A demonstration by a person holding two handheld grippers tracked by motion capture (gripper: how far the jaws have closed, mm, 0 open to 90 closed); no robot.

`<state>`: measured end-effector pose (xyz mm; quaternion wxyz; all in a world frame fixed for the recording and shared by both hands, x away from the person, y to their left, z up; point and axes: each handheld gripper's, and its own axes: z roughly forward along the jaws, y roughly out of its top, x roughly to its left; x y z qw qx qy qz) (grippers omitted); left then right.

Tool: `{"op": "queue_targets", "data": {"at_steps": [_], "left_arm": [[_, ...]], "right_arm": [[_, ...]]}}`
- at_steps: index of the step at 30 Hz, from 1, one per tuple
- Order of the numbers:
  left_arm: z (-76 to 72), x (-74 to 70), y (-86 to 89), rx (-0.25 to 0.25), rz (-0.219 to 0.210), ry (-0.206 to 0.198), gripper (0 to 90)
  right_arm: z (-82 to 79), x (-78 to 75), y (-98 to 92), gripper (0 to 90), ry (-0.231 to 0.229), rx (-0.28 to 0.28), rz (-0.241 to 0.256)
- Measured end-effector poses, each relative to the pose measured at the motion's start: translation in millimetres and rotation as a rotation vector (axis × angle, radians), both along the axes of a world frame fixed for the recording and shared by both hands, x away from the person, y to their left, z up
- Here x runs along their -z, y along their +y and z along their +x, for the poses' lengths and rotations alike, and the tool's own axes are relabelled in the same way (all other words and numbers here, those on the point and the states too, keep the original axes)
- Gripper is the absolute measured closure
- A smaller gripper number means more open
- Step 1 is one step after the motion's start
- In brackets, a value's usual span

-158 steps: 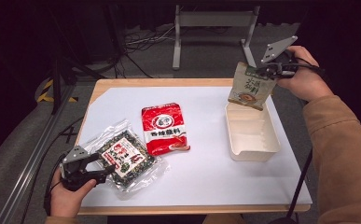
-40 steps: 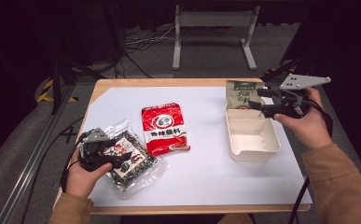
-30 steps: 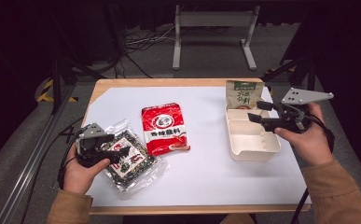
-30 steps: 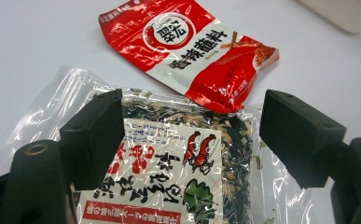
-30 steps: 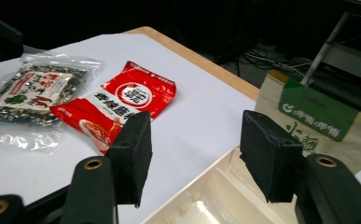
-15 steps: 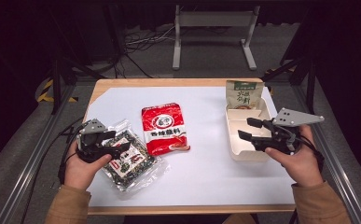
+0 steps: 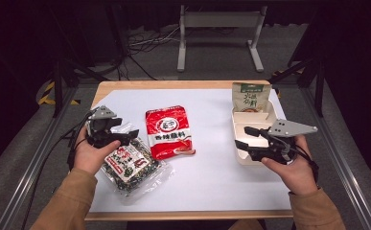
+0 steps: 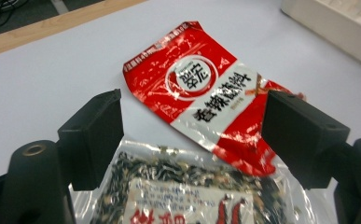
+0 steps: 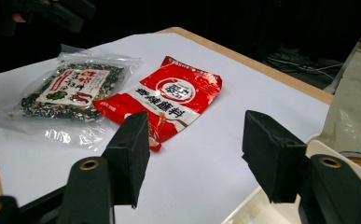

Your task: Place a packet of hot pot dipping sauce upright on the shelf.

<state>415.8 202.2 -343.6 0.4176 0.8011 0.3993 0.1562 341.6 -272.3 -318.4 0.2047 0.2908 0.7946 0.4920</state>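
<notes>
A red seasoning packet (image 7: pixel 168 132) lies flat at the table's middle. Left of it is a clear bag of dark mix (image 7: pixel 128 165). My left gripper (image 7: pixel 129 136) hovers open over that bag's far end; in the left gripper view its jaws (image 8: pixel 192 135) frame the red packet (image 8: pixel 201 88) above the bag (image 8: pixel 187 196). A green and beige pouch (image 7: pixel 250 98) stands at the far end of the white tray (image 7: pixel 255 120). My right gripper (image 7: pixel 243 137) is open at the tray's near left part, holding nothing, pointing toward the red packet (image 9: pixel 169 98).
White paper covers the wooden table (image 7: pixel 173 86). In the right gripper view the pouch (image 9: pixel 355 112) rises at the right, and the clear bag (image 9: pixel 71 88) lies far left below the other gripper (image 9: pixel 52 9). Cables trail off the table's left side.
The right gripper let go of the pouch at the tray's far end and drew back toward the person, open. The left gripper shifted from the bag's near corner to its far end.
</notes>
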Motion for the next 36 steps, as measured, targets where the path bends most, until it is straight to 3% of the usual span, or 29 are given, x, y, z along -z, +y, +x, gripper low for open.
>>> {"op": "queue_targets", "data": {"at_steps": [3,6,11,14,24,31,36], "left_arm": [[14.9,8.7,-2.5,-0.006,-0.021,0.048,21.6],[31.4,16.6,-4.3,-0.017,-0.008,0.101,24.1],[53.5,21.2,-2.7,-0.055,-0.021,0.137,22.3],[64.6,26.8,-3.4,-0.072,-0.028,0.117,22.6],[87.8,37.1,-17.3,-0.075,0.002,0.129,20.2],[102.2,39.3,-21.6,-0.086,-0.015,0.110,21.2],[112.3,50.0,-23.2,-0.113,-0.032,0.096,22.4]], "right_arm": [[0.4,4.5,1.9,41.4,0.003,-0.004,-0.012],[0.0,8.9,4.8,41.0,0.008,-0.012,-0.026],[1.1,16.1,11.0,41.0,0.017,-0.033,-0.036],[-0.4,18.4,12.5,41.0,0.021,-0.050,-0.034],[-3.2,23.9,14.6,41.0,0.017,-0.052,-0.031],[-6.6,31.0,18.5,41.0,0.018,-0.057,-0.043],[-9.3,31.9,14.1,40.8,0.021,-0.041,-0.038]]}}
